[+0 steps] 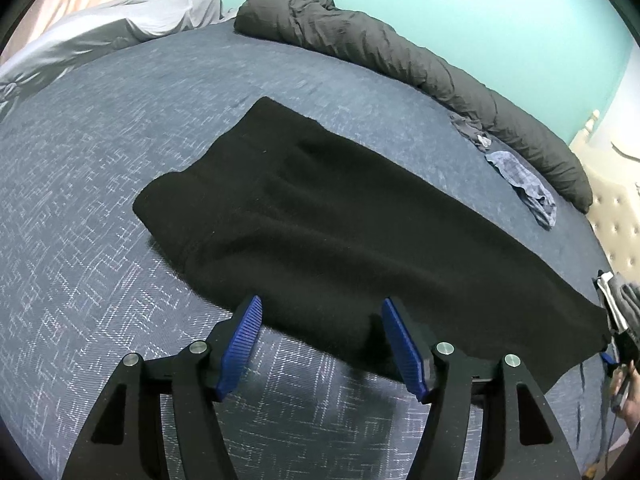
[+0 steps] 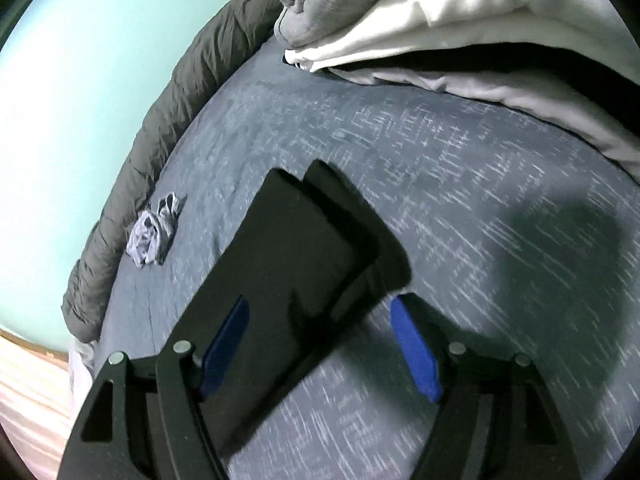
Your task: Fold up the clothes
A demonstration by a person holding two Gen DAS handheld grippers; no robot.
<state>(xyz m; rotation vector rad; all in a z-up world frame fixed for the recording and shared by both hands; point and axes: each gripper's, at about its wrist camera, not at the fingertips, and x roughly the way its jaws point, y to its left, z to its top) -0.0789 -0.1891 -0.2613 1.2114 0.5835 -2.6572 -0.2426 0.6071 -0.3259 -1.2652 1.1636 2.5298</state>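
Home bedroom: patterned blue bedsheet (image 1: 100, 168), rolled grey duvet (image 1: 380, 52), tufted headboard (image 1: 618, 216), teal wall (image 1: 460, 0).

A black garment (image 1: 320, 232) lies flat on the blue patterned bedspread (image 1: 100, 208), stretching from about ten o'clock of centre down to the four o'clock edge. The left gripper (image 1: 322, 344) sits at six o'clock, its blue pads (image 1: 240, 348) spread apart, with the garment's near edge lying between them and neither pad pressing on it. A rolled dark grey duvet (image 1: 400, 52) runs along the turquoise wall (image 1: 500, 8) from twelve to three o'clock. Beside it, near two o'clock, lies a small crumpled blue cloth (image 1: 524, 184). A pale grey sheet (image 1: 112, 28) bunches at eleven o'clock. A folded stack of clothes (image 1: 620, 300) shows at four o'clock, just beside the garment's far end.
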